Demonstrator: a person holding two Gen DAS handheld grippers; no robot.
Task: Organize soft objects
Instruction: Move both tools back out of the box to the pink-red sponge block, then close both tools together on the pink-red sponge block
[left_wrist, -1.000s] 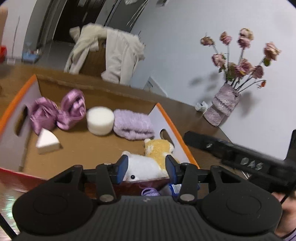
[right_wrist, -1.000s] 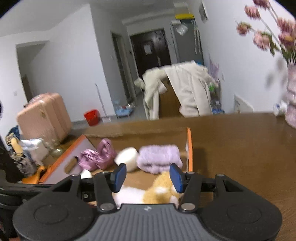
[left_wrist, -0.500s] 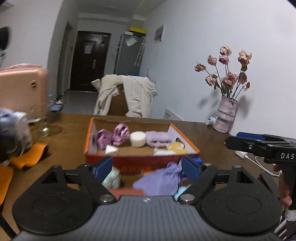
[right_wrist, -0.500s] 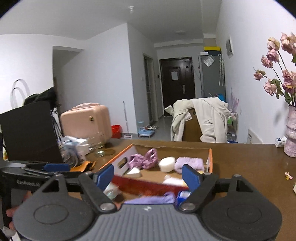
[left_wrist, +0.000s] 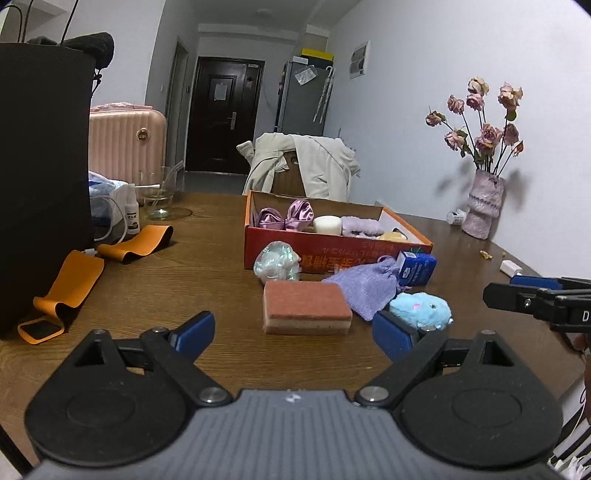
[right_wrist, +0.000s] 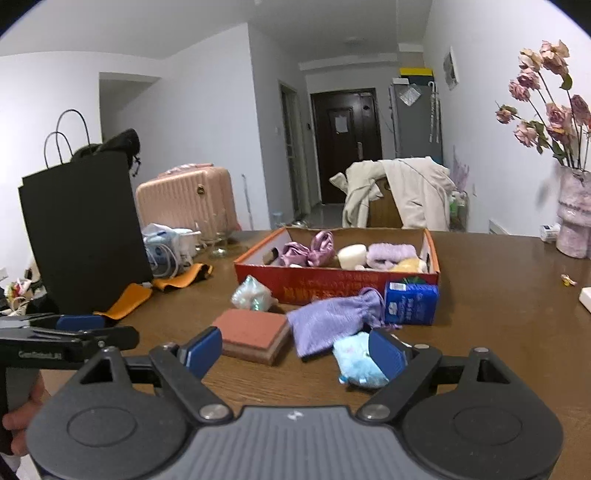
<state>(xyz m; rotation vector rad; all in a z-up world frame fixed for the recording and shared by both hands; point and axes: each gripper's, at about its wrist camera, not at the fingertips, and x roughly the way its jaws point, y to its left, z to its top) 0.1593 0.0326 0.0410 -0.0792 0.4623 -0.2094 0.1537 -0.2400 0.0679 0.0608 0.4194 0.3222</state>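
The left black two-finger gripper with blue pads (left_wrist: 293, 334) points forward and somewhat downward; its jaws stand wide apart, having just been opening, with nothing pressed between the pads; the right black two-finger gripper with blue pads (right_wrist: 295, 349) has the same pitch, its jaws likewise spread after just opening, gripping nothing; each gripper shows at the edge of the other's view; a person's hand (right_wrist: 22, 413) wraps the left gripper's handle, seen from the right wrist.
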